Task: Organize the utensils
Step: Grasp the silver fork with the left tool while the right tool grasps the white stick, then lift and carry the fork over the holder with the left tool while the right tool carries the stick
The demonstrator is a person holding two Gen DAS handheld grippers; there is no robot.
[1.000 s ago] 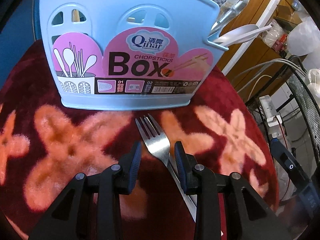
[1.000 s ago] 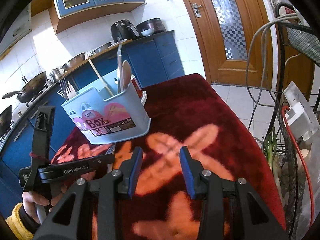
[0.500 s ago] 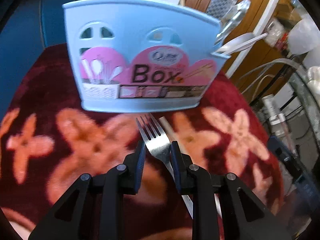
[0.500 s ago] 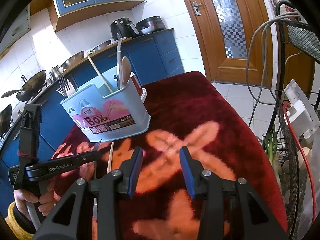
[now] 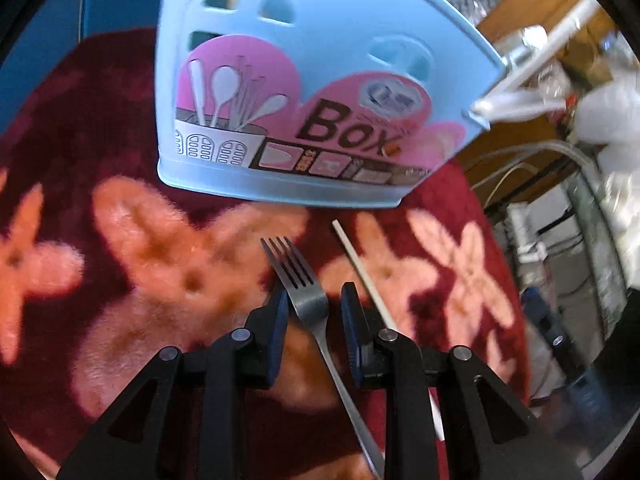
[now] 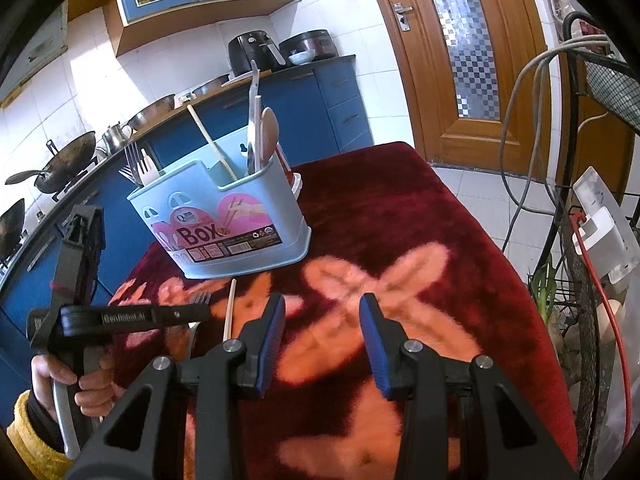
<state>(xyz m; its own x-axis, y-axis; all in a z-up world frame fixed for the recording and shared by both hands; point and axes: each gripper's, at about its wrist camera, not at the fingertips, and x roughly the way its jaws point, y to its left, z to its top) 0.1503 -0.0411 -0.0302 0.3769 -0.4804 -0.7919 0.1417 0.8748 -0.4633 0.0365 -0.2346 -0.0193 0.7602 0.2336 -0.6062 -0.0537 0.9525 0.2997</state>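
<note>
1. the left gripper (image 5: 313, 312) points down at the tabletop (image 5: 80, 120), which is covered by a dark red cloth with orange flowers.
2. its jaws are closing, with the fork (image 5: 298, 280) between them; the neck of the fork runs through the gap, the tines stick out ahead of the jaws and the handle runs back under the right-hand finger.
3. a slim gap shows on each side of the fork, so the pads are not seen pressing on it; the jaws are released.
4. a pale chopstick (image 5: 362, 268) lies on the cloth just to the right of the left jaws, slanting the same way as the fork, apart from it.
5. the blue box (image 5: 320, 20) stands ahead of the left jaws, near the fork tines but not touching them; its pink label faces the camera.
6. the right gripper (image 6: 322, 330) hangs over the cloth with its jaws released and nothing between them.
7. from the right wrist view, the box (image 6: 256, 192) is ahead and to the left of the right jaws, with forks, a chopstick and spoons standing in its compartments.
8. a hand (image 6: 84, 384) in a yellow sleeve holds the left gripper (image 6: 196, 312) left of the right jaws, with the fork (image 6: 201, 298) and chopstick (image 6: 229, 310) at its tip.
</note>
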